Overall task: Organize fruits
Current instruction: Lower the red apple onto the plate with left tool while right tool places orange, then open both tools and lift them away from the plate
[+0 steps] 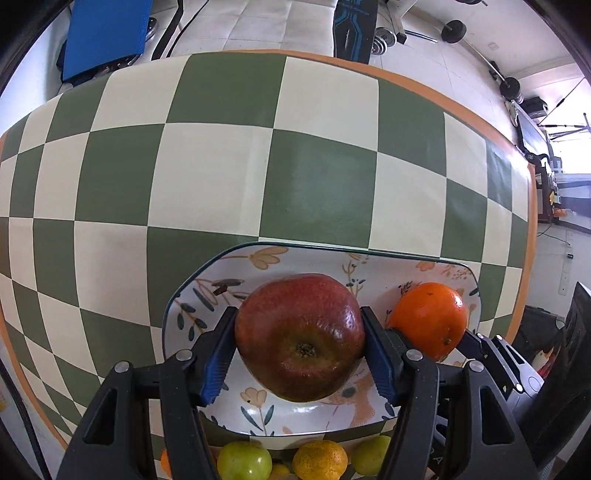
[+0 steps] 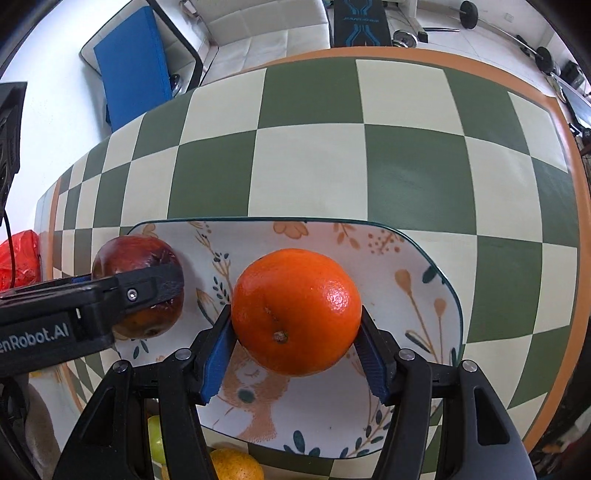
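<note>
While both grippers hang over the plate (image 1: 207, 291), the left gripper (image 1: 299, 339) is clamped on the apple (image 1: 299, 332). Beside it, the right gripper (image 2: 295, 328) grips the orange (image 2: 295, 310) between its jaws

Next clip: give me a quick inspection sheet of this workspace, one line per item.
Surface: green and cream checkered table, orange border.
Job's things: floral plate; red apple and orange over it; loose green and yellow fruits at near edge.
Clutter: nothing seen on the table.
Grippers: left claw shut on the apple; right claw shut on the orange.
Cables: black cable at left.
Surroundings: blue mat, barbell weights, tiled floor.
</note>
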Demonstrator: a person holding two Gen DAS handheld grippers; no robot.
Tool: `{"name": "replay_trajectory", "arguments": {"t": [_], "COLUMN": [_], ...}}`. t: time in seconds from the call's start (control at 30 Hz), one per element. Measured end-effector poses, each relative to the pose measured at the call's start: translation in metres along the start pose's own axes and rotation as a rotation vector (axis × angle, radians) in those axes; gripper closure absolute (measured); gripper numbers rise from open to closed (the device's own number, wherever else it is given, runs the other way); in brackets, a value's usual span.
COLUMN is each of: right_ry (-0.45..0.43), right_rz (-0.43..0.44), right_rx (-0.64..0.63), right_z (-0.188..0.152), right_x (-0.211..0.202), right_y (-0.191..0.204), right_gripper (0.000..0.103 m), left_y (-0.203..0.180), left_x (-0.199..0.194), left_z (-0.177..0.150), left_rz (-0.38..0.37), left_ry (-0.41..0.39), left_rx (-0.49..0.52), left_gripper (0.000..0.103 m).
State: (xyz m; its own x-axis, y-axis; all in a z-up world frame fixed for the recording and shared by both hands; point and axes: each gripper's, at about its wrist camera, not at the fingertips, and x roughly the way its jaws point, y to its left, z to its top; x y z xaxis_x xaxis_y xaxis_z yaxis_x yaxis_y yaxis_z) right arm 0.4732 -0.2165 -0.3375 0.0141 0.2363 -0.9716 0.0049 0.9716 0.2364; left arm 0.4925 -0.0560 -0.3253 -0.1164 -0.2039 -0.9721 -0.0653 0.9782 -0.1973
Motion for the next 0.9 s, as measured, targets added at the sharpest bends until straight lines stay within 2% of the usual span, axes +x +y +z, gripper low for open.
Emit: {"name": "replay_trajectory", "arguments": {"t": [0.13,0.17,0.2,0.23,0.3,0.43,0.57,0.73,0.9], "right_ry": [0.024,0.03,0.031,0.029,0.027,0.01,-0.024,-0.077,-0.141], "right_rz": [0.004,0.005,0.009,0.009,0.011,-0.02,-0.052,-0.113,-0.145], "right_rx": [-0.012,-0.011,-0.011,-0.007,-0.003,0.019,0.044,0.071,0.078], "right_z": [0.002,0.002,0.001,0.001,-0.001,-0.01,-0.028,-0.056,-0.085], "right_x": [0.006,0.006,0.006,0.004,0.001,-0.011,-0.026,-0.046,-0.075], "right_y": [0.001,0.001,0.001,0.001,-0.001,-0.003,-0.005,0.001,0.008], "right_gripper": [0.037,0.036,0.028,0.019,0.014,0.011,0.011,0.011,0.011], "left_y": [-0.001,-0.001,-0.003,-0.004,-0.003,-0.003,0.001,0.009,0.011], "left_x": [0.005,0.006,0.006,0.003,-0.005,-0.019,-0.038,-0.065,-0.087], "left_z": [0.002,0.004,0.005,0.006,0.006,0.001,-0.018,-0.054,-0.091], "left_rz": [0.005,0.0,-0.003,-0.002,0.003,0.036,0.108,0.18,0.203], "left_ry": [0.021,0.019,0.013,-0.001,-0.027,-0.071,-0.148,-0.25,-0.326], "left_rx": [0.009,0.006,0.007,0.012,0.015,0.029,0.027,0.028,0.047], "left_gripper": [0.04,0.035,0.027,0.025,0.015,0.015,0.015,0.015,0.015]}}
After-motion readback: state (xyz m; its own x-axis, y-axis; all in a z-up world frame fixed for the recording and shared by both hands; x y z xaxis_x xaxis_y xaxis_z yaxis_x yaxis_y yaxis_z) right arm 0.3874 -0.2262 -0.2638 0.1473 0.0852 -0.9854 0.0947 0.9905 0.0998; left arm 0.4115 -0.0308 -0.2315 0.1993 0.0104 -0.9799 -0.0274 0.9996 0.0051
